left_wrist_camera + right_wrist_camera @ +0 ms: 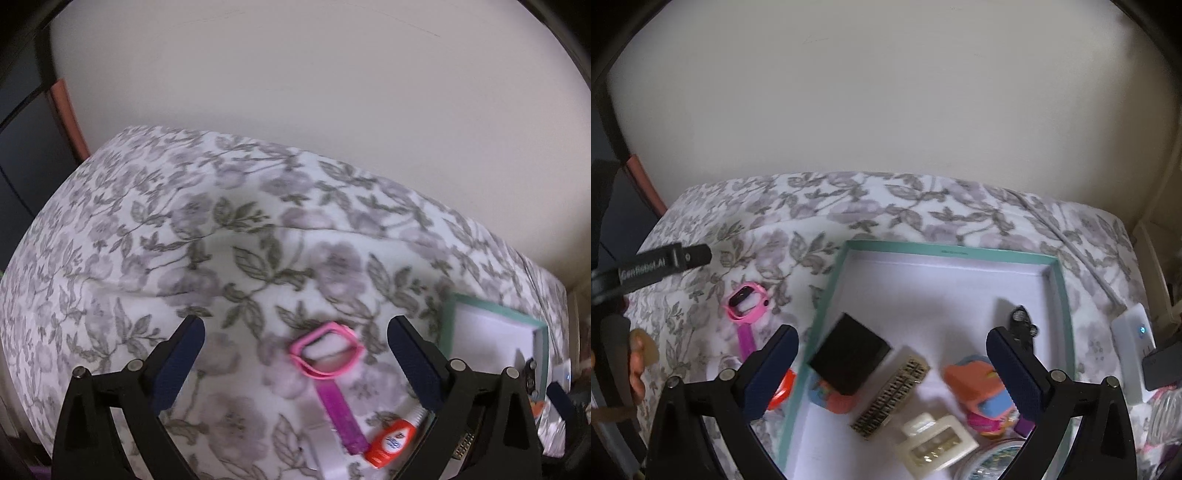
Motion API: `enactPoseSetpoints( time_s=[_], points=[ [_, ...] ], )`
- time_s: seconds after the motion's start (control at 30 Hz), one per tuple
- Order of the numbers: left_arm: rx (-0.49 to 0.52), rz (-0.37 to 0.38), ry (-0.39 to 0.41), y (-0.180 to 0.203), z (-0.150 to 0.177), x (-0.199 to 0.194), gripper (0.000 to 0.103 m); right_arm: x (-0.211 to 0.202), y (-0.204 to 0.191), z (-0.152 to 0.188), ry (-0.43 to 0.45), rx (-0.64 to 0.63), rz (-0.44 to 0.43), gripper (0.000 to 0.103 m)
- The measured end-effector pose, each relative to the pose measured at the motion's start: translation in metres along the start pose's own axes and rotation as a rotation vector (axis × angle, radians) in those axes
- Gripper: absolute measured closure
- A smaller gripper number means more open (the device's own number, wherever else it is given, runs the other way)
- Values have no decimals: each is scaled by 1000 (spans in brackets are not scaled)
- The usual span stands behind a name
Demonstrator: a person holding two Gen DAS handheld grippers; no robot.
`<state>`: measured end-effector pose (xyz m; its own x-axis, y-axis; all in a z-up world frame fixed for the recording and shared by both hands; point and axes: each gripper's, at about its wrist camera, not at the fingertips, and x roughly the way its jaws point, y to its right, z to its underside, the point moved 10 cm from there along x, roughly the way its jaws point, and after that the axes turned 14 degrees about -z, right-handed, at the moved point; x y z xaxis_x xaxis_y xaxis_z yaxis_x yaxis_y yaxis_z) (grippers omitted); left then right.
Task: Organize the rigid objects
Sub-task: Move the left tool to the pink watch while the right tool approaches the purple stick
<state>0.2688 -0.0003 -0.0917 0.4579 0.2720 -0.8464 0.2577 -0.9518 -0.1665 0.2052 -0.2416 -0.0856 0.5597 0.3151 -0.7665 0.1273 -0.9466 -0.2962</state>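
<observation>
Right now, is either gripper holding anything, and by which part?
Nothing is held. The left gripper stands open over the pink watch on the floral sheet, pads clear of it. The right gripper stands open above the teal box, nothing between its fingers.

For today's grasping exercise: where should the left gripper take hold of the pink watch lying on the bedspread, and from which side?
Probably the pink watch at its looped case end, from above: that loop stands raised off the bedspread, while the purple strap lies flat. The left gripper is open, straddling it.
</observation>
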Motion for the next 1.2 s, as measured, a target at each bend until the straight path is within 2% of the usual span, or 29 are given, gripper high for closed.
enactPoseSetpoints(
  time_s=[0.3,0.53,0.7,0.9,0.97,1.1,1.17,1.2],
  points=[
    [-30,-79,-56,-46,-3,23,4,25,-63,-3,-17,-88,-87,0],
    [-33,-72,-117,-57,3,39,4,50,-103,3,-46,-149,-141,0],
    [-18,-62,-132,-56,7,46,4,62,-116,7,-58,-149,-165,2],
    [-6,-46,-162,-51,12,55,4,80,-128,13,-88,-158,-177,22],
    [-3,-40,-171,-49,14,58,4,85,-133,16,-104,-173,-184,31],
    [21,-24,-167,-42,17,61,4,96,-133,24,-126,-185,-169,37],
    [34,-16,-157,-37,17,62,4,100,-132,27,-139,-175,-172,47],
    [38,-4,-151,-34,17,62,4,102,-131,29,-148,-172,-173,47]
  ],
)
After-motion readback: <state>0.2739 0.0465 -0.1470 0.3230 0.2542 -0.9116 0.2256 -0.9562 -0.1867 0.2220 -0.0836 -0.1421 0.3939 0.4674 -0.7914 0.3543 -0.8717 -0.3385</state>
